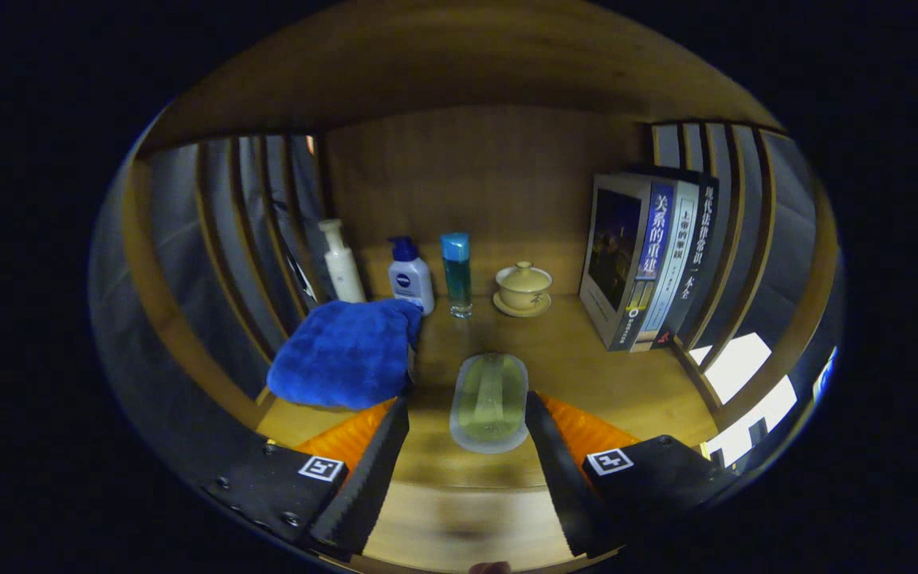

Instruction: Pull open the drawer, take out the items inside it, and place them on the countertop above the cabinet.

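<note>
Your gripper (467, 426) is spread wide over the countertop (586, 359), and it holds nothing.

A clear box (489, 402) with green stuff inside lies flat on the countertop. It sits between your two fingers, near their tips, and neither finger presses on it. I cannot tell if the right finger just touches its side. A blue towel (346, 353) lies folded just past your left finger. Behind the towel stand a white pump bottle (343, 263) and a blue-capped lotion bottle (410, 275), close together. Next to them stands a tall blue-green bottle (457, 273). A small lidded cup (523, 288) sits on its saucer beside that. Some books (646, 259) stand upright at the right, near the slatted side wall (734, 239). The drawer is out of sight from here.
</note>
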`<state>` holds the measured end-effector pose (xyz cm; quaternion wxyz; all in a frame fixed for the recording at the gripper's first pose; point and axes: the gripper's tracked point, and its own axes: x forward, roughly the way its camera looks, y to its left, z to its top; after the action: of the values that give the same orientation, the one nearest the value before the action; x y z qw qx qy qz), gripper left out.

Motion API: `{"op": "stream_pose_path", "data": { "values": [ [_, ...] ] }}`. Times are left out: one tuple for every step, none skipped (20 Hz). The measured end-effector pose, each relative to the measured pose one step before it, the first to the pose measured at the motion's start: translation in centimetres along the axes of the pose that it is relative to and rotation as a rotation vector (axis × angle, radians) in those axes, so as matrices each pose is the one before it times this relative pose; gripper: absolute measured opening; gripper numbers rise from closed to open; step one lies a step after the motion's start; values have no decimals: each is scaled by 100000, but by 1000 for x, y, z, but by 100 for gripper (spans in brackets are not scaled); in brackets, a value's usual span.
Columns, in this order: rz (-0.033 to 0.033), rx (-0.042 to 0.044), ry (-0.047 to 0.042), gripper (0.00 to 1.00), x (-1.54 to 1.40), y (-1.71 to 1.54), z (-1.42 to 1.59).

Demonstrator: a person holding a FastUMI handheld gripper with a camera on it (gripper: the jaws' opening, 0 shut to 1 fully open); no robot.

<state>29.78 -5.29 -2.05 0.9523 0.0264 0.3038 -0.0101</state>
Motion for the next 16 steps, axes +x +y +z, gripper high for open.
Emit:
{"op": "stream_pose_path", "data": {
  "values": [
    [1506, -1588, -2070, 95, -1196, 436, 145],
    [699, -1560, -1867, 95, -1146, 159, 114],
    [640, -1310, -1907, 95, -1314, 206, 310],
    [1253, -1256, -1963, 95, -1200, 325, 144],
    [1562, -1411, -1997, 95, -1038, 385, 101],
    [637, -1447, -2081, 95, -1019, 78, 212],
    [208, -1536, -2454, 95, -1331, -87, 352],
    [-43, -1589, -2232, 95, -1095, -87, 231],
    [-194, -1506, -1964, 95, -1192, -6, 77],
    [210, -1442, -1790, 95, -1152, -18, 118],
    [396, -1433, -1660, 95, -1206, 17, 24],
    [222, -1095, -1467, 95, -1200, -38, 48],
    [508, -896, -1334, 95, -1512, 43, 176],
    [221, -859, -1532, 95, -1288, -12, 113],
    [75, -567, -1927, 95, -1198, 15, 53],
    [-332, -352, -1924, 95, -1093, 37, 24]
  ]
}}
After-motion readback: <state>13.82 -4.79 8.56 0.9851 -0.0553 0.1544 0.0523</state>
